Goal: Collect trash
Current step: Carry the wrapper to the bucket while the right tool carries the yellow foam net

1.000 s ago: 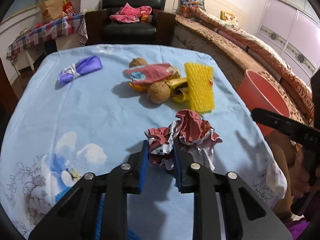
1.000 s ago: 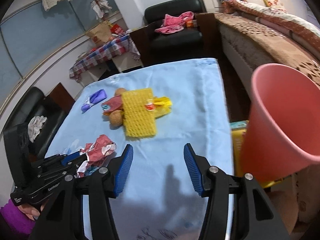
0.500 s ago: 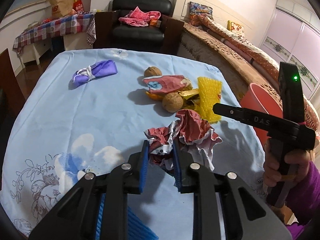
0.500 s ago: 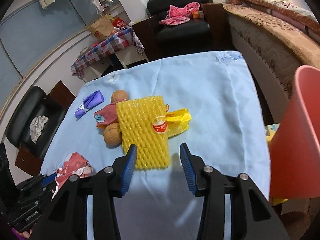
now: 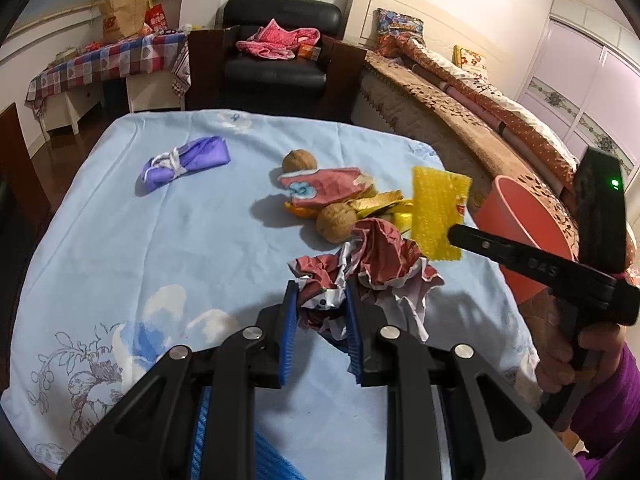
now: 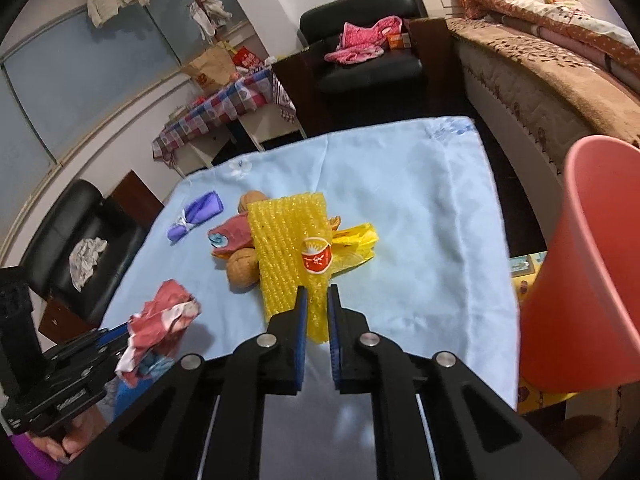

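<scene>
We hold the left gripper [image 5: 322, 312] clamped on a crumpled red-and-white wrapper [image 5: 372, 264]; the paper bunches between the blue pads and spills out toward 1 o'clock, white underside showing in torn folds. In the right wrist view the same wrapper [image 6: 160, 320] sits at 8 o'clock, pinched in that tool's tips.

The right gripper [image 6: 316, 316] has its jaws drawn nearly together on the near edge of a yellow foam net sleeve [image 6: 290, 248]. The sleeve is a flat, ribbed, bright yellow rectangle with a round red-and-orange sticker [image 6: 316, 258] near its near-right side (lettering too small to read). From the left wrist camera the sleeve [image 5: 438, 212] lies at 2 o'clock of centre, the right tool's black finger reaching onto its near end.

Count on the blue floral tablecloth [image 5: 160, 240]:
- walnuts: two, one [image 5: 299, 161] at the far side of the pile, one [image 5: 336, 223] on the near side
- pink-red printed packet [image 5: 324, 188]: one, lying between the walnuts
- yellow crinkled wrapper [image 6: 354, 246]: one, partly under the sleeve at its 3 o'clock side
- orange scrap [image 5: 298, 210]: one, tucked under the packet
- purple knotted bag [image 5: 184, 162]: one, well apart from the pile at 10 o'clock

One pink bin [image 6: 588, 272] stands off the table's right edge, at 3 o'clock in the right view.
</scene>
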### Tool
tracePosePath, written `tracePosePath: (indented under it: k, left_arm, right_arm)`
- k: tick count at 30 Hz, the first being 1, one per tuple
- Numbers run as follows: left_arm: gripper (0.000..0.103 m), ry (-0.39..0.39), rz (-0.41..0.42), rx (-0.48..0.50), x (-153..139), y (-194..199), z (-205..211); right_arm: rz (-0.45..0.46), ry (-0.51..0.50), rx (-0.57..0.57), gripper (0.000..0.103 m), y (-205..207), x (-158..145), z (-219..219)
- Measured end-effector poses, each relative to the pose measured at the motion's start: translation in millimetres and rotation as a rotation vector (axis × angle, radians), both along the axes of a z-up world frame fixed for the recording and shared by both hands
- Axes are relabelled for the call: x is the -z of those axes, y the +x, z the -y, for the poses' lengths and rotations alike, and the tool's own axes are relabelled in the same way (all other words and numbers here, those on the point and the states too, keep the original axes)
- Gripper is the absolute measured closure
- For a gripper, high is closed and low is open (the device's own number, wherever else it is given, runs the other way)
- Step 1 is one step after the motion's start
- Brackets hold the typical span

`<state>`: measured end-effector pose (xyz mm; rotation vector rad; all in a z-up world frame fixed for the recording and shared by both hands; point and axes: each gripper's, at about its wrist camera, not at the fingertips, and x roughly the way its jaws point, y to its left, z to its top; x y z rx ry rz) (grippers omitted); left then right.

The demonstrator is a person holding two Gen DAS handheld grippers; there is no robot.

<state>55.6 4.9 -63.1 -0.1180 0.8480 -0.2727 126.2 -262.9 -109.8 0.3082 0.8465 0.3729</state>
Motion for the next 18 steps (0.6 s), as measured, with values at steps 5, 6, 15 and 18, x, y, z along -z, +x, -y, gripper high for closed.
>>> tracePosePath:
  k: [5, 6, 15, 18]
  left_arm:
    - [0.081, 0.0, 0.024, 0.026, -13, 5, 18]
    - [0.081, -0.002, 0.029, 0.034, -16, 6, 23]
    - [0.081, 0.01, 0.082, 0.144, -39, 19, 88]
    - [0.081, 0.012, 0.1, 0.188, -45, 24, 114]
  right_arm:
    - [0.029, 0.025, 0.061, 0.094, -19, -18, 28]
    - [0.035, 0.028, 0.077, 0.094, -22, -20, 34]
    - [0.09, 0.009, 0.248, 0.094, -45, -44, 105]
    - [0.106, -0.02, 0.314, 0.094, -54, -48, 132]
